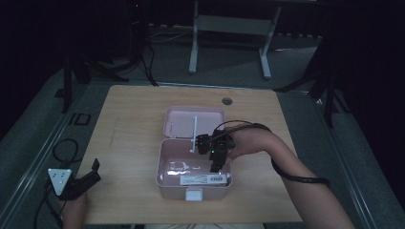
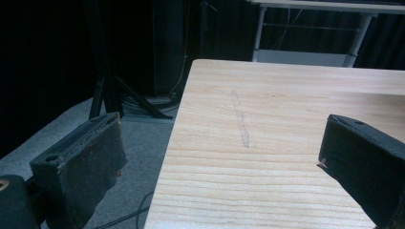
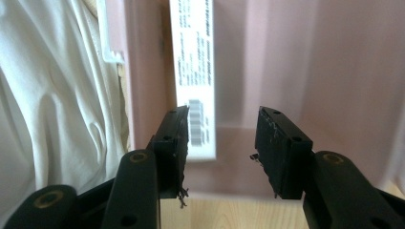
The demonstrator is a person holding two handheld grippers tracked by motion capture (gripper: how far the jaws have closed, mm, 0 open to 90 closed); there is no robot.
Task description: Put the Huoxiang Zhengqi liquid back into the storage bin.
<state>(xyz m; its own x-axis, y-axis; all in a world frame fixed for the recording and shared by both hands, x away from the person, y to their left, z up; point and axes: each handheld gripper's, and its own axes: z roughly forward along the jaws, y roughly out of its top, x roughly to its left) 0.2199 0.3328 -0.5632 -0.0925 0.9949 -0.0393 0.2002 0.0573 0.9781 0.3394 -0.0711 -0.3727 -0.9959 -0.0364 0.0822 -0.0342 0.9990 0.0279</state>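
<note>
The flat white carton (image 1: 197,179) with printed text and a barcode lies along the front wall inside the open pink box (image 1: 165,183), which sits in the middle of the wooden table (image 1: 124,119) with its lid (image 1: 176,119) thrown back toward the far side. The right gripper (image 1: 216,165) hangs just above the carton's right end, pointing down into the box; in the right gripper view its jaws stand a little apart with nothing between them, the carton (image 3: 193,71) lying below and just beside the left jaw, so it is released, not grasping. This looks to me like the packing step with the carton already set down, the hand free of it. The left gripper (image 1: 93,172) rests at the near left corner of the table, well apart from the box, jaws wide and empty. I'd guess the next move calls for lifting clear of the walls, then swinging the lid over, without nudging the carton.
</note>
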